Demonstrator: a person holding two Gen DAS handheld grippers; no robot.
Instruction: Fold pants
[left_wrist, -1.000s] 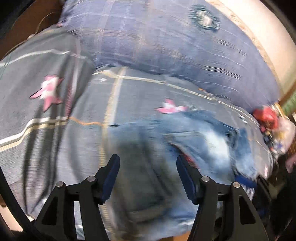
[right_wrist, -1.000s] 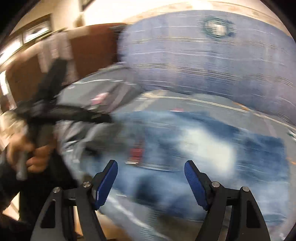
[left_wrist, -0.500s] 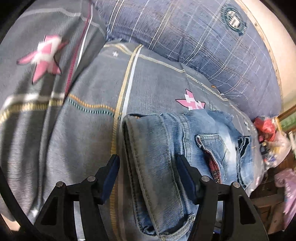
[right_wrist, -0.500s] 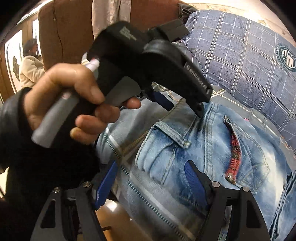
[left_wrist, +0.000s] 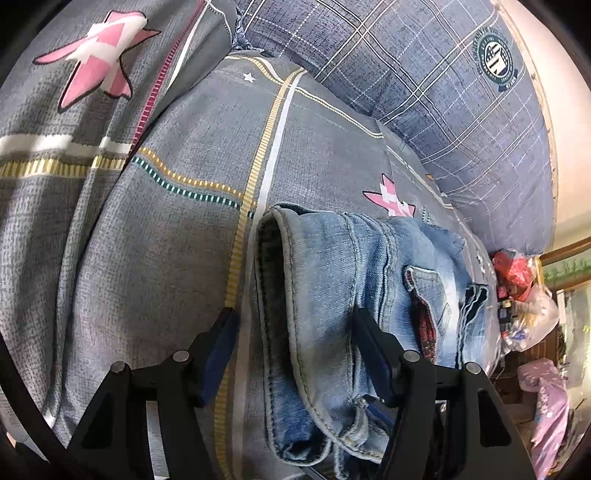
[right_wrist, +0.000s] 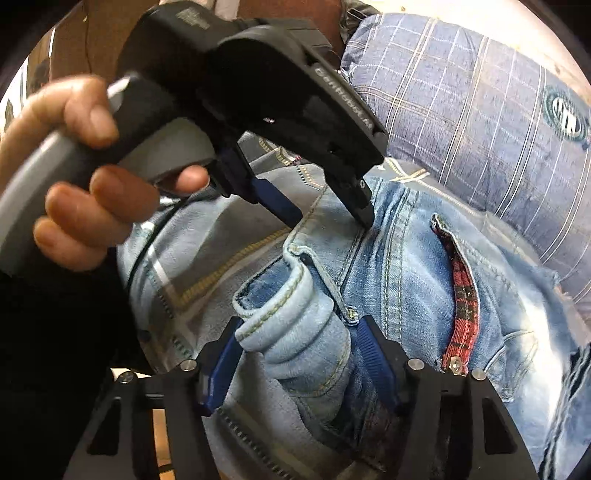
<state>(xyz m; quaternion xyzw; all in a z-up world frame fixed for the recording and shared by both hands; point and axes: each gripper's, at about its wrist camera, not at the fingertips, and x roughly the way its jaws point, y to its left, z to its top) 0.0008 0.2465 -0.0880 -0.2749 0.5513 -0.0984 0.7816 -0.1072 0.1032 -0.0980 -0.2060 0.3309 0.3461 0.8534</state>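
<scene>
Left wrist: blur from a second ago is gone, and I've dropped closer. The jeans lie folded on the grey bedspread, below the blue plaid pillow. Left gripper is spread wide, straddling the hem fold; left pad sits over bare bedspread, right pad rests at the denim. Nothing clamped.

Right wrist: half a second ago the rolled cuff sat above the pads; now it lies between them. Right gripper is closing around that cuff of the jeans; can't tell if the pads press yet. Hand with the left gripper is above, tips down at the denim.
</scene>
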